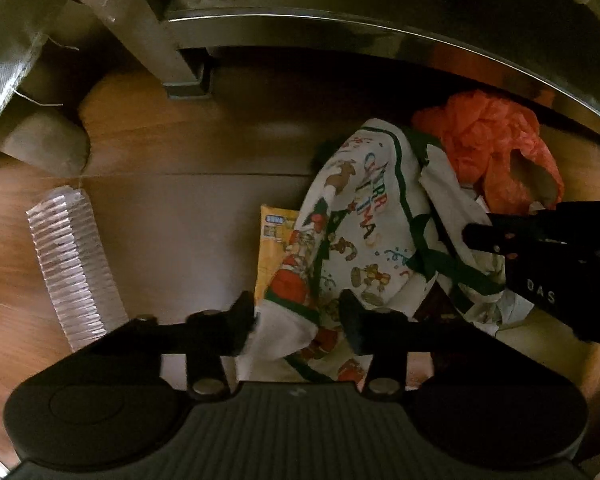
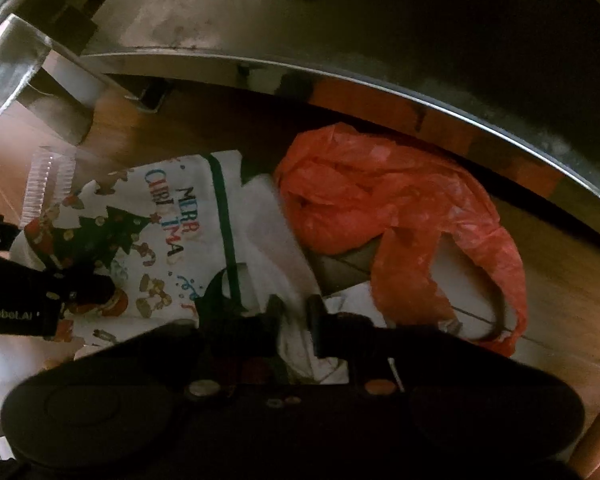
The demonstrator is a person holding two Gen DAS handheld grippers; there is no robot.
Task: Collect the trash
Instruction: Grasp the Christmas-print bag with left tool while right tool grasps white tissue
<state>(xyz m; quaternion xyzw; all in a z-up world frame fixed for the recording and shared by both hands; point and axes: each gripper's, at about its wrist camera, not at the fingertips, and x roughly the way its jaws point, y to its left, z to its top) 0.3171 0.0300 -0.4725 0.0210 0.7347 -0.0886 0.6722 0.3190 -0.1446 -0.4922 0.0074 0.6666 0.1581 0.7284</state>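
The left gripper (image 1: 298, 320) points down at the floor, its two black fingers (image 1: 240, 320) pinching a fold of a white Christmas-printed bag (image 1: 364, 216); the cloth-like material bunches between the pads and runs out past them. The right gripper (image 2: 294, 320) also pinches this bag, its fingers (image 2: 318, 328) drawn close together on a white edge beside the bag's dark green band. In the left wrist view the right gripper comes in from the right edge, its tip resting on the bag's white rim.

The bag lies crumpled on the wooden floor (image 1: 172, 216), printed with "MERRY CHRISTMAS", a green tree, red figures and brown bears. A yellow packet (image 1: 274, 240) sticks out from under its left side, touching it. Just beyond the bag, partly under the edge of the metal furniture, lies a crumpled orange plastic bag (image 2: 380, 200), with a loop handle curving down on the right; it touches the white bag's rim. Some white paper scraps show between the two, too blurred to identify.

Well to the left of the left gripper, a clear ribbed plastic bottle (image 1: 74, 264) lies on its side on the floor. Above everything runs the shiny curved metal edge (image 1: 340, 28) of a low table or shelf, with a square metal leg (image 1: 160, 40) standing on the floor.
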